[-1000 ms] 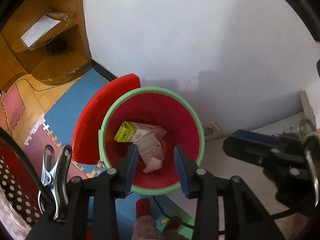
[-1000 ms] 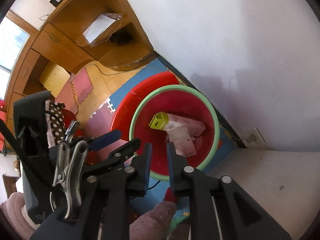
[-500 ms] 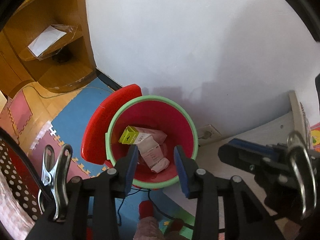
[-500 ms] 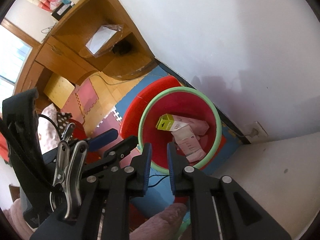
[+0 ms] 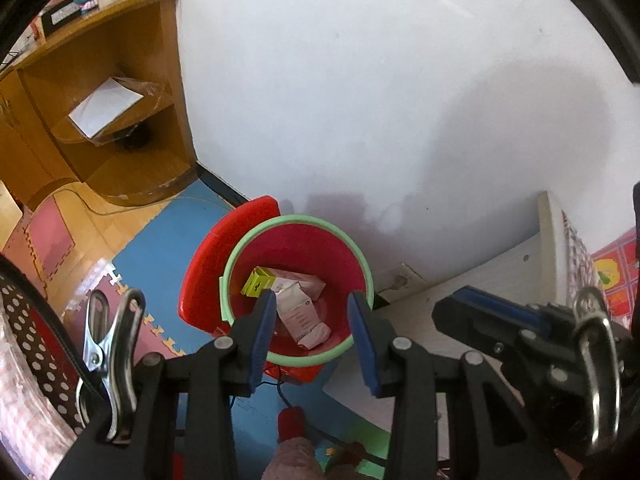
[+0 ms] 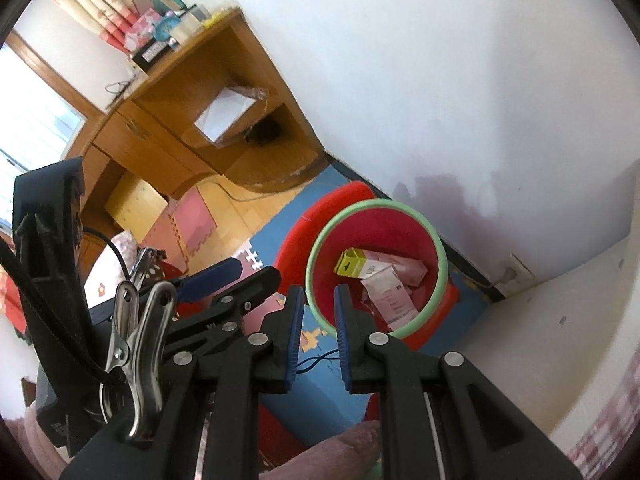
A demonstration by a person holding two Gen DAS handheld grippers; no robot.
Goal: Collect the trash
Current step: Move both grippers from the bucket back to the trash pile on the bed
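A red bin with a green rim (image 5: 362, 258) (image 6: 436, 248) stands on the floor by the white wall, its red lid (image 5: 200, 272) leaning at its left. Inside lie a yellow-green box (image 5: 258, 284) (image 6: 350, 264), a pink box (image 5: 306, 286) and a white packet (image 5: 300, 316) (image 6: 386, 294). My left gripper (image 5: 312, 316) hangs open and empty above the bin. My right gripper (image 6: 318, 312) is open by a narrow gap, empty, above the bin's left rim. It also shows in the left wrist view (image 5: 500, 316).
A white table surface (image 5: 480, 280) (image 6: 540, 340) lies right of the bin, with a wall socket (image 6: 516, 272) beside it. A wooden corner shelf (image 5: 100, 128) holding a wrapped white sheet stands at the far left. Coloured foam mats (image 5: 160, 240) cover the floor; a black cable runs under the bin.
Both grippers have risen and pulled back from the bin, which looks smaller and lower now. The white packet has settled inside the bin. The right jaws have opened slightly.
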